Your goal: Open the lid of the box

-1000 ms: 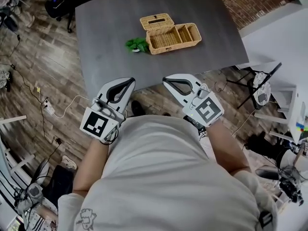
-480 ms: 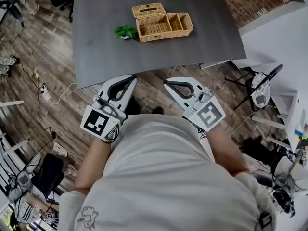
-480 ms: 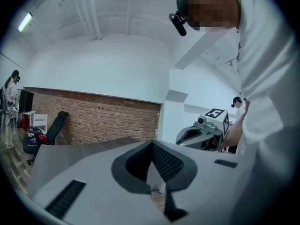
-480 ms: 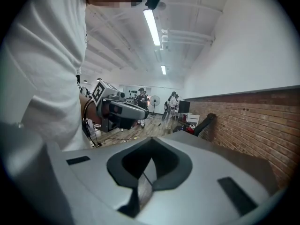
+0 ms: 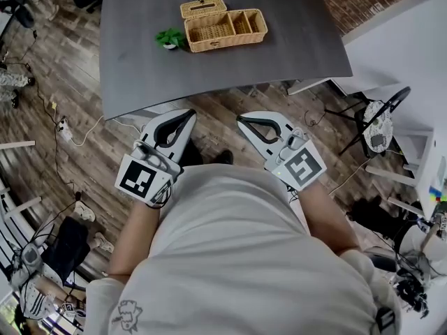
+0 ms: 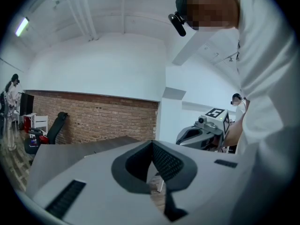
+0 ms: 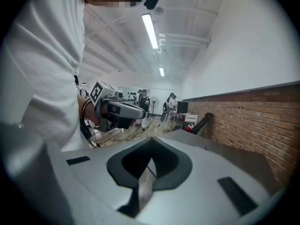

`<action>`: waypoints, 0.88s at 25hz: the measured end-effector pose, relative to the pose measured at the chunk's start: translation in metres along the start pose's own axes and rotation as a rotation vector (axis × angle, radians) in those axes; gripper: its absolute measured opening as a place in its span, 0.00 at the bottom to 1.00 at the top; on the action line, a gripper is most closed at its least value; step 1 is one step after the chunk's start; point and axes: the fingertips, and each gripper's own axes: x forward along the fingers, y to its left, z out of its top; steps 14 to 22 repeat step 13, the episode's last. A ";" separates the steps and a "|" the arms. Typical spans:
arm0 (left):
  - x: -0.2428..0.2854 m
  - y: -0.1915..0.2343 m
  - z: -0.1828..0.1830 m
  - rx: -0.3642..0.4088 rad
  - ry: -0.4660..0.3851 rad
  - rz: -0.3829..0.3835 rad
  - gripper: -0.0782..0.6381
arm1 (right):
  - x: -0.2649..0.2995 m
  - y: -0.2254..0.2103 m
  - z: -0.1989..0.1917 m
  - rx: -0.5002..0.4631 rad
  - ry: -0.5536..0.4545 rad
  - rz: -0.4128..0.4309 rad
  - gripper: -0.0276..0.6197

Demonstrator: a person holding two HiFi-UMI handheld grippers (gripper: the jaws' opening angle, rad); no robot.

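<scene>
Box (image 5: 225,26) is receding up the head view | lid (image 5: 202,8) is lying open, task is looking done | left gripper (image 5: 190,114) and right gripper (image 5: 241,119) fingers are sitting together, empty

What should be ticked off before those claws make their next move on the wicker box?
1. Left claw shut, empty: ok.
2. Right claw shut, empty: ok.
3. Lid open, lying back off the box: ok.
4. Claws near the box: not ok, both are held short of the table.
5. Plant clear of box: cannot tell, it sits right beside it.
</scene>
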 end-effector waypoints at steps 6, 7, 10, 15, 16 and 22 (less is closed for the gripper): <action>0.009 -0.014 -0.004 0.009 0.017 0.002 0.12 | -0.017 -0.004 -0.006 -0.004 -0.004 -0.004 0.05; 0.011 -0.015 -0.004 0.009 0.018 0.003 0.12 | -0.019 -0.006 -0.007 -0.005 0.000 -0.005 0.05; 0.017 -0.018 -0.004 0.008 0.022 0.002 0.12 | -0.023 -0.010 -0.009 -0.012 0.000 -0.011 0.05; 0.019 -0.021 -0.006 0.005 0.023 0.000 0.12 | -0.026 -0.012 -0.011 -0.016 -0.002 -0.016 0.05; 0.019 -0.021 -0.006 0.005 0.023 0.000 0.12 | -0.026 -0.012 -0.011 -0.016 -0.002 -0.016 0.05; 0.019 -0.021 -0.006 0.005 0.023 0.000 0.12 | -0.026 -0.012 -0.011 -0.016 -0.002 -0.016 0.05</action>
